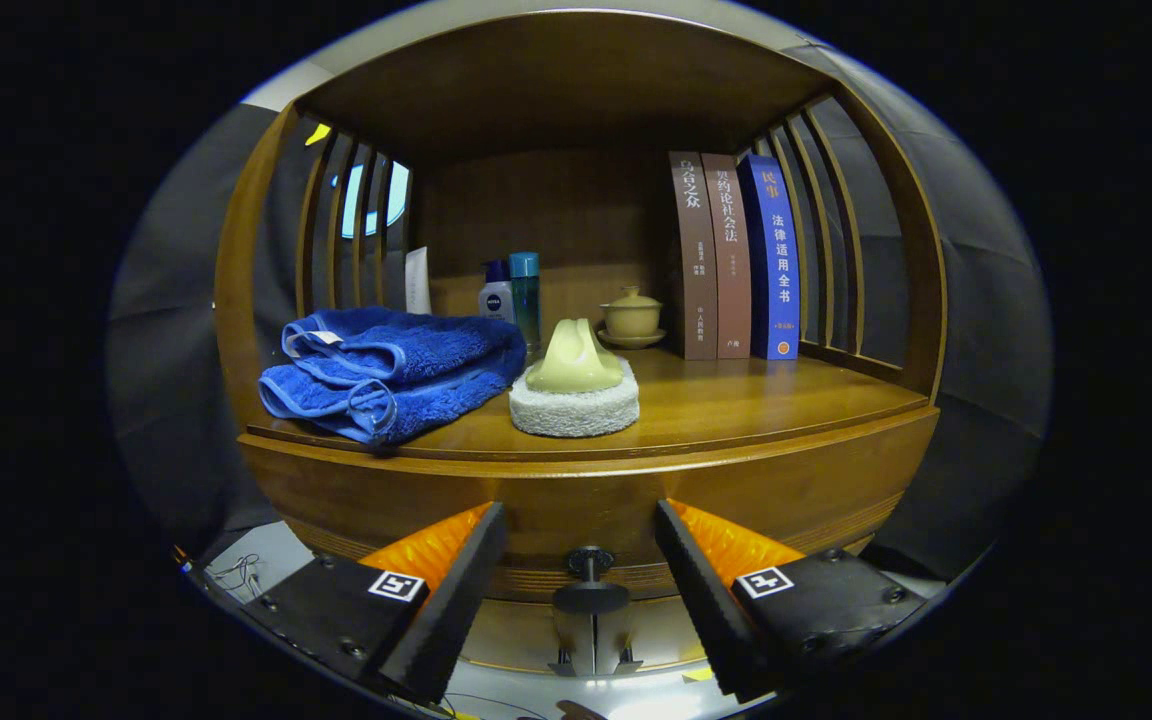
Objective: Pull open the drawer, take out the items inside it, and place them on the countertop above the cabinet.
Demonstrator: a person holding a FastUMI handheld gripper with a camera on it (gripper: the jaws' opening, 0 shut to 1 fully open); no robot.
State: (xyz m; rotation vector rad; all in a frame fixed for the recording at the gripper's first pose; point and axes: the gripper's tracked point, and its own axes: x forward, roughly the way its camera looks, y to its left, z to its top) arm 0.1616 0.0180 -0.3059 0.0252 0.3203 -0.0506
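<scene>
The wooden cabinet's countertop (pixel 736 405) lies ahead of me, a little above finger height. On it rest a folded blue towel (pixel 391 370) at the left and a white scrub sponge with a yellow handle (pixel 574 390) near the middle front. Below the countertop runs the drawer front (pixel 816 490), with its dark round knob (pixel 589 562) between my fingers and slightly beyond the tips. My gripper (pixel 581 530) is open, its black pads spread to either side of the knob, touching nothing. The drawer's inside is hidden.
At the back of the countertop stand three books (pixel 731 255), a small lidded cup on a saucer (pixel 632 318), two bottles (pixel 511 290) and a white tube (pixel 418 280). Slatted wooden sides and a wooden top enclose the shelf space. A metal stand (pixel 591 640) sits below the knob.
</scene>
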